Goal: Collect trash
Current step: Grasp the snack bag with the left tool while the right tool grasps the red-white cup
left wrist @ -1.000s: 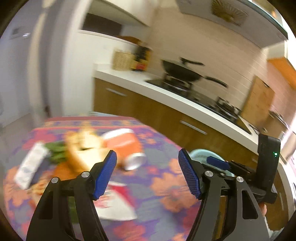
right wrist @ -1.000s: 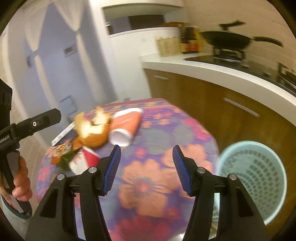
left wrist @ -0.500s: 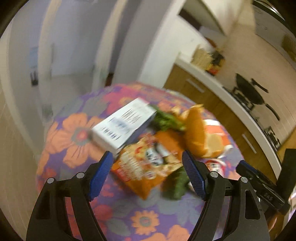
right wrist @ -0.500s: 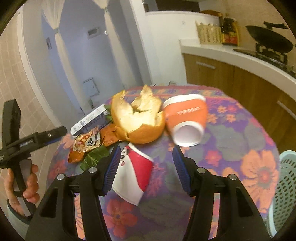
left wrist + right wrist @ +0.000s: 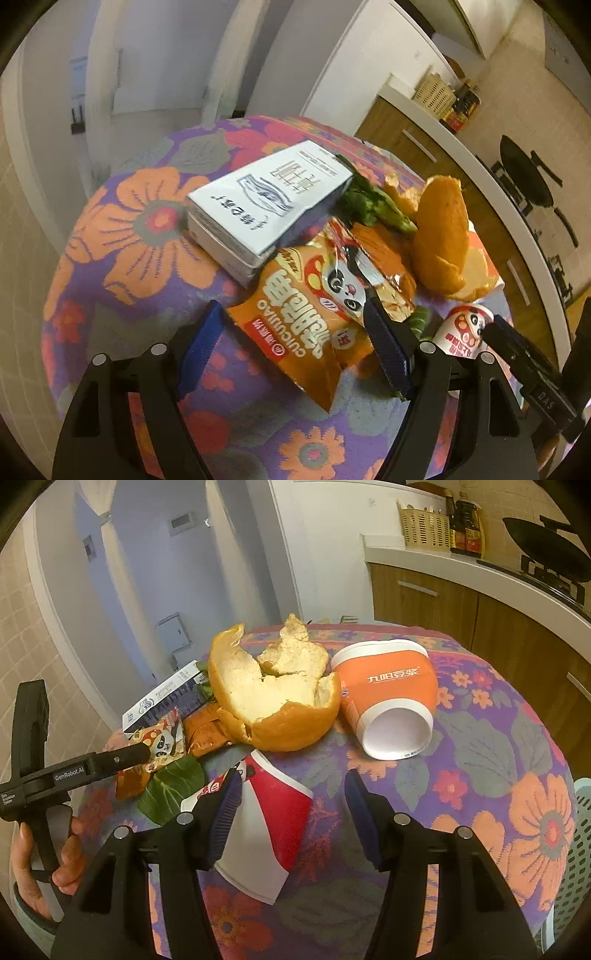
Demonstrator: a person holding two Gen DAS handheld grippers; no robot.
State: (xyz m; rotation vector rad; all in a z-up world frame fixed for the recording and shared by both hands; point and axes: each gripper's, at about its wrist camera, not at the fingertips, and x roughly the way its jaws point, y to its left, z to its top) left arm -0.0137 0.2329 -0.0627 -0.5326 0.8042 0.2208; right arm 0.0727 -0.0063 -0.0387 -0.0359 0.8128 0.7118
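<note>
In my left wrist view, the white carton lies at upper centre on the flowered table, and my left tongs are spread around the near end of the orange snack bag at lower centre. In my right wrist view, the orange peel and orange cup sit mid-frame; my right tongs gape over the flattened red-and-white cup, its right half between the blue pads; the pale bin shows at the right edge

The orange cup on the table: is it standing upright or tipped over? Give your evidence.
Tipped over. The orange cup lies on its side on the tablecloth, white base facing the camera.
</note>
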